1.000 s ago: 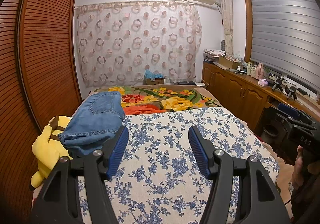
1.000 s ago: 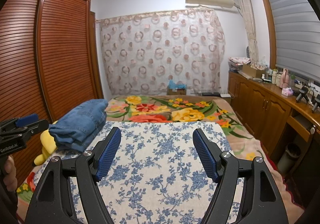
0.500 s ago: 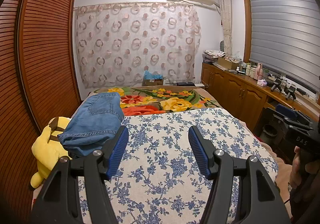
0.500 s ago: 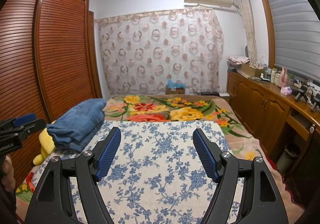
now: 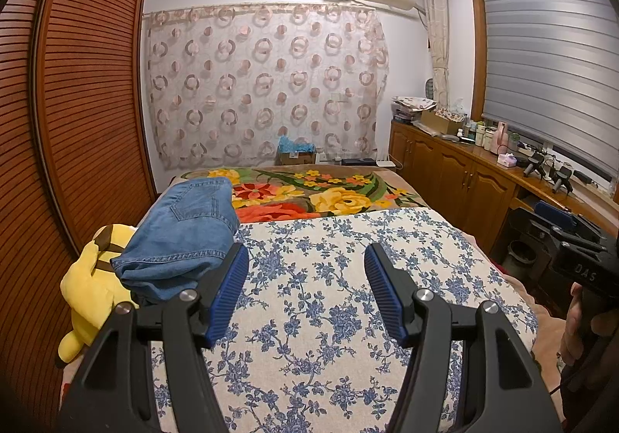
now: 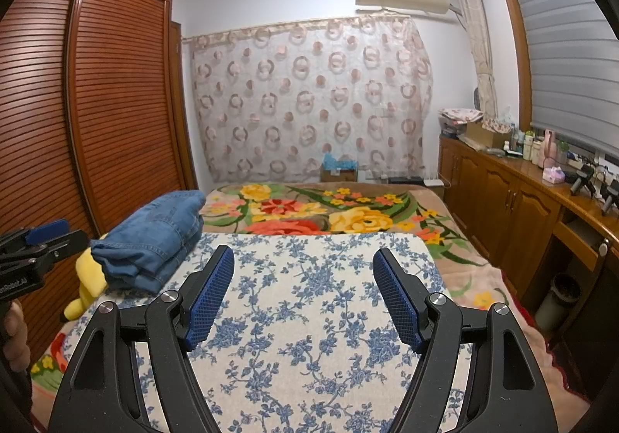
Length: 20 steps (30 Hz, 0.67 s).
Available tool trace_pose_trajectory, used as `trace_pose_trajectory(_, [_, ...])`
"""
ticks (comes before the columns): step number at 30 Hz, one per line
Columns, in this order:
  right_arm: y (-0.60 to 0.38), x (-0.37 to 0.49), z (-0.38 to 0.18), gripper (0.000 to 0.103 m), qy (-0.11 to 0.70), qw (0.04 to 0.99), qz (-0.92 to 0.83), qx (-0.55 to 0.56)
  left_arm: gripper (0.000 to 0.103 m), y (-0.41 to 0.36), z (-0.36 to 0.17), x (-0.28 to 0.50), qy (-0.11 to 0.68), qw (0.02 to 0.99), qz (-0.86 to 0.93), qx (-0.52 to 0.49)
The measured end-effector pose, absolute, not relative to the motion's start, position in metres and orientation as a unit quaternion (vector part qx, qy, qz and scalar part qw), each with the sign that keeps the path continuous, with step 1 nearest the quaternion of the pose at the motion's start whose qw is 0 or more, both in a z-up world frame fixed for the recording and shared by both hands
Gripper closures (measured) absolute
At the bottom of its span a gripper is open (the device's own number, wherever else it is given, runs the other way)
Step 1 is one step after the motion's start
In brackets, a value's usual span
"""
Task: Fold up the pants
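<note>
Left wrist view, contents largest first:

- Bed, one. Its blue-flowered cover [image 5: 332,301] lies under both your grippers; a floral blanket [image 5: 309,197] covers the far end.
- Louvred wardrobe [image 5: 85,115], one, along the left side of the bed.
- Patterned curtain [image 5: 263,84], one, on the far wall.
- Wooden cabinets [image 5: 456,177], one run, to the right of the bed, the top crowded with small items too small to count.
- Pants [image 5: 185,235], one pair, blue denim, folded in a stack at the bed's left edge. They sit just ahead and left of your left gripper [image 5: 305,262], whose left pad overlaps them in view; whether it touches, you cannot tell. From your right gripper [image 6: 303,266] they lie well off to the left [image 6: 154,235].
- Yellow plush toy [image 5: 89,278], one, partly under the pants.

Both grippers: jaws apart, nothing between them. Nothing stands between either gripper and the pants.
</note>
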State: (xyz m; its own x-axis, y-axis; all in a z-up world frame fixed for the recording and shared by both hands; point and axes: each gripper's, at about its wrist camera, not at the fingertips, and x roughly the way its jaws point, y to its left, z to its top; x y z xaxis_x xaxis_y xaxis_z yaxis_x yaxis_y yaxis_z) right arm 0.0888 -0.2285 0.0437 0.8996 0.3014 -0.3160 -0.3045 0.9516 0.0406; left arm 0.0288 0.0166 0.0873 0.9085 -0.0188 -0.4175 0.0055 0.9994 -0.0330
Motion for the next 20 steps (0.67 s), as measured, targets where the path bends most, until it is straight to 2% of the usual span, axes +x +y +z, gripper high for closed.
trace_pose_trajectory(20, [-0.2274,0.0879,0.0434,0.027,0.161,0.975,0.155,-0.005,0.041,0.0173,0.0886,0.0293,0.214,0.977,-0.006,-0.017])
